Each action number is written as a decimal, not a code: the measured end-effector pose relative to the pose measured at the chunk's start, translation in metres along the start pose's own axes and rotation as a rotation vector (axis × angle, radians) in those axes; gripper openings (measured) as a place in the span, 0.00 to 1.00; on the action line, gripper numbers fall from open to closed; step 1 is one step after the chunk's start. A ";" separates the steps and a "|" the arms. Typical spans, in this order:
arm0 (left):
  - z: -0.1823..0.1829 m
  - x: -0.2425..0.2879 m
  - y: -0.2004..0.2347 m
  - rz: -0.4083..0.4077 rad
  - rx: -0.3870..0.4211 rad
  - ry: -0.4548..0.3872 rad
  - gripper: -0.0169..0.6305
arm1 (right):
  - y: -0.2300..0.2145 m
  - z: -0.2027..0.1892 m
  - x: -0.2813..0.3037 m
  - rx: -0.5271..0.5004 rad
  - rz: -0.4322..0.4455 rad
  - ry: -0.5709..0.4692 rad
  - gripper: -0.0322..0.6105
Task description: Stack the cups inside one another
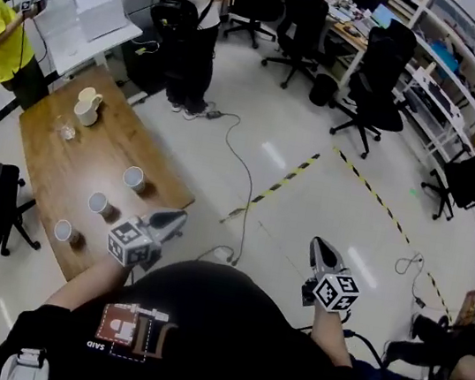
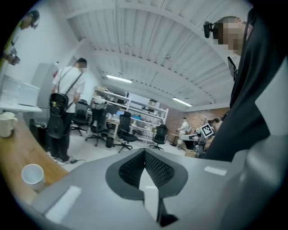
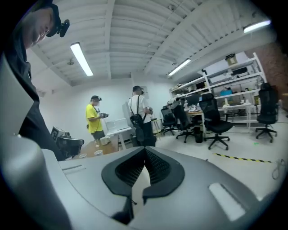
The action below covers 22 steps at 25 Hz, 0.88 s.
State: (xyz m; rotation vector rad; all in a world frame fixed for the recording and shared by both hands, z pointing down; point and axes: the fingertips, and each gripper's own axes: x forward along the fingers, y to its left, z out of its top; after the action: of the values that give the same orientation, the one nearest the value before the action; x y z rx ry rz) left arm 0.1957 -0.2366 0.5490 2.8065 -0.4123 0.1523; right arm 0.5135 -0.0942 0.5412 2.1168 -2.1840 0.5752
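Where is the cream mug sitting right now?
Head view, left side: the cream ceramic mug stands near the far end of the wooden table, just beyond a small clear glass.

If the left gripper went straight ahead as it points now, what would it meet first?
Nothing close, it seems: the left gripper points past the wooden table over open floor, toward distant office chairs.

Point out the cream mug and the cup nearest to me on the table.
cream mug (image 1: 87,109), head view, on its side wall.
nearest cup (image 1: 63,230), head view, inside its open mouth.
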 end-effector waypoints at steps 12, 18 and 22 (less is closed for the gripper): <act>-0.002 -0.133 0.000 0.681 -0.112 -0.193 0.03 | 0.090 0.020 0.184 -0.188 0.624 0.192 0.07; -0.038 -0.269 -0.011 0.912 -0.175 -0.299 0.03 | 0.244 -0.009 0.213 -0.273 0.849 0.246 0.07; -0.057 -0.353 -0.011 0.984 -0.193 -0.325 0.03 | 0.334 -0.028 0.223 -0.309 0.893 0.262 0.07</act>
State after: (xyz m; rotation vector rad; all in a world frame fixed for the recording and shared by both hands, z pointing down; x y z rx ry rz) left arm -0.1413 -0.1154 0.5481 2.1887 -1.7332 -0.1373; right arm 0.1675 -0.3003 0.5543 0.7952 -2.7303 0.4498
